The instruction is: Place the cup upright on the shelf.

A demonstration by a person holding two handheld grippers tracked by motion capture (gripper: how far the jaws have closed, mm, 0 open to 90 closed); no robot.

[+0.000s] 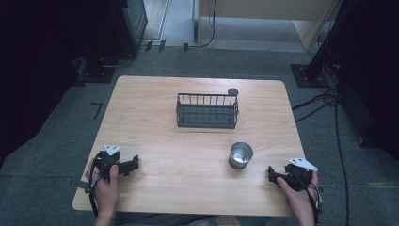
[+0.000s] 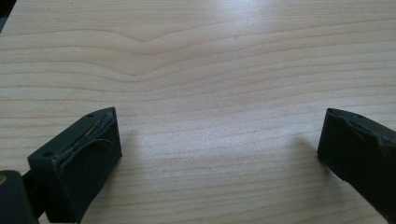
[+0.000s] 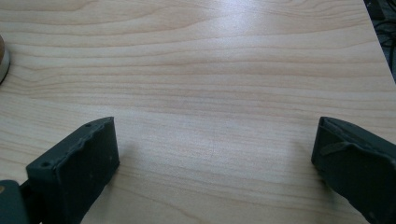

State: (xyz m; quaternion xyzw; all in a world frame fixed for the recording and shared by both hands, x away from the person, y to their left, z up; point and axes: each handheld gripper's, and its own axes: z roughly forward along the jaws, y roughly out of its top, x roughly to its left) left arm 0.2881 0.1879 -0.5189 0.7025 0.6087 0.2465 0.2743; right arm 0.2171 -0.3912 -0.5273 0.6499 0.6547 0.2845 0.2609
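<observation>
**Both grippers wait empty near the cup**

Right gripper [image 1: 272,173] rests on the table [image 1: 188,155] with jaws spread wide and nothing between them; the left gripper [image 1: 134,164] is likewise wide open and empty. The metal cup [image 1: 241,155] stands just up-left of the right one, in front of the wire basket [image 1: 207,110]. My advice: approach level and straddle the cup's wall squarely. No label or writing is readable anywhere.

The tabletop [image 1: 155,122] is pale wood with wavy grain, the wire basket [image 1: 207,111] dark grey, the cup [image 1: 241,155] shiny silver, and each gripper [image 1: 133,165] [image 1: 272,173] black with a light grey plate.
</observation>
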